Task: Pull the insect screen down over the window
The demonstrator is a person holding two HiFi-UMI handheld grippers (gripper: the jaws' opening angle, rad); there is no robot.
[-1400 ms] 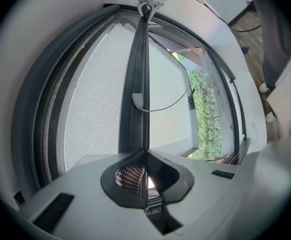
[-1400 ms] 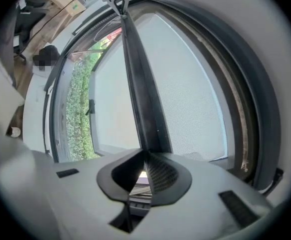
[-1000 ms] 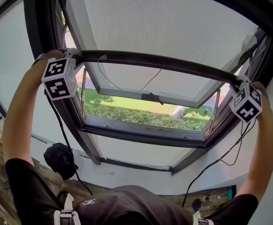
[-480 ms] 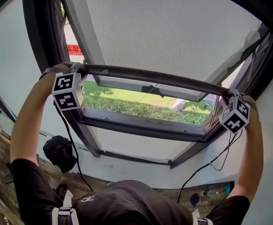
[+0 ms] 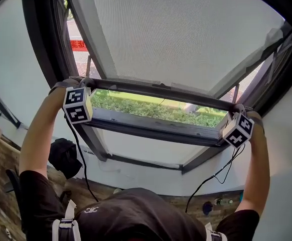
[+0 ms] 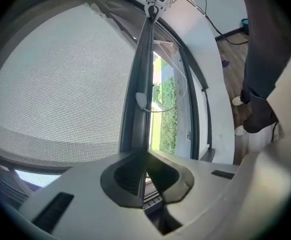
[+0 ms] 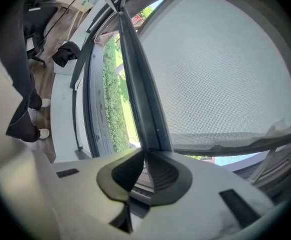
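Note:
The insect screen's grey mesh [image 5: 186,39] covers most of the window. Its dark bottom bar [image 5: 156,90] runs across just above the lower frame [image 5: 156,129]. My left gripper [image 5: 85,83] is shut on the bar's left end and my right gripper [image 5: 236,110] is shut on its right end. In the left gripper view the bar [image 6: 140,84] runs away from the closed jaws [image 6: 144,156], with the mesh [image 6: 60,84] on its left and a thin pull cord [image 6: 178,91] hanging from it. The right gripper view shows the same bar [image 7: 138,94] pinched by that gripper [image 7: 144,156], with the mesh [image 7: 220,69] on the right.
A narrow strip of grass [image 5: 151,109] shows under the bar. The tilted glass sash [image 5: 86,49] stands behind the mesh. Below the window are a white wall [image 5: 146,177], a black bag [image 5: 63,157] on the wooden floor and cables [image 5: 211,179] hanging from the grippers.
Both grippers have come down together with the bar held between them. The mesh now covers more of the window and the open gap under the bar has shrunk to a thin strip.

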